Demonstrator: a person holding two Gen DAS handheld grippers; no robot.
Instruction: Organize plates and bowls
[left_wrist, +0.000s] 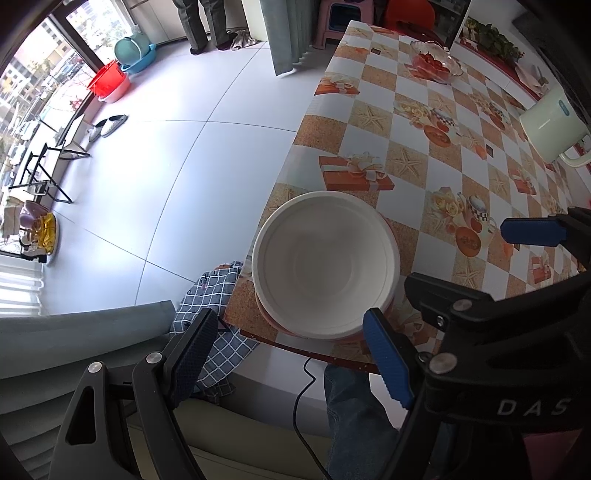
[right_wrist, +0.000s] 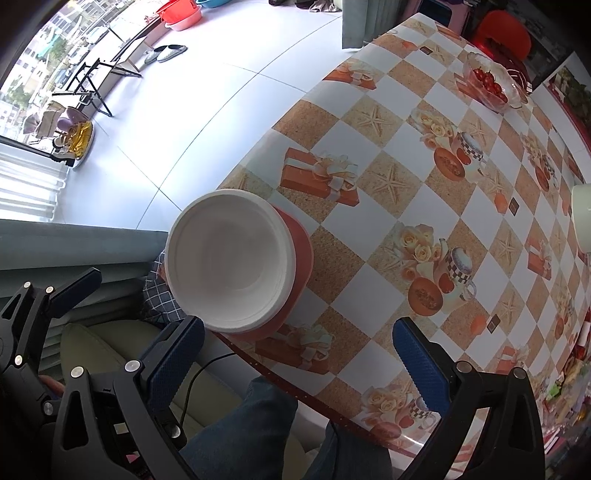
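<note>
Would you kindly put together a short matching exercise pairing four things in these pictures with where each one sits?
Things:
1. white bowl
2. glass dish of red fruit
3. cream jug
4. checked cloth

Places:
A. far end of the table
B. hanging off the near table corner
C. stacked on the red dish near the table's corner
D. right-hand side of the table, handle toward the camera

Pairs: 1-C, 2-A, 3-D, 4-B
</note>
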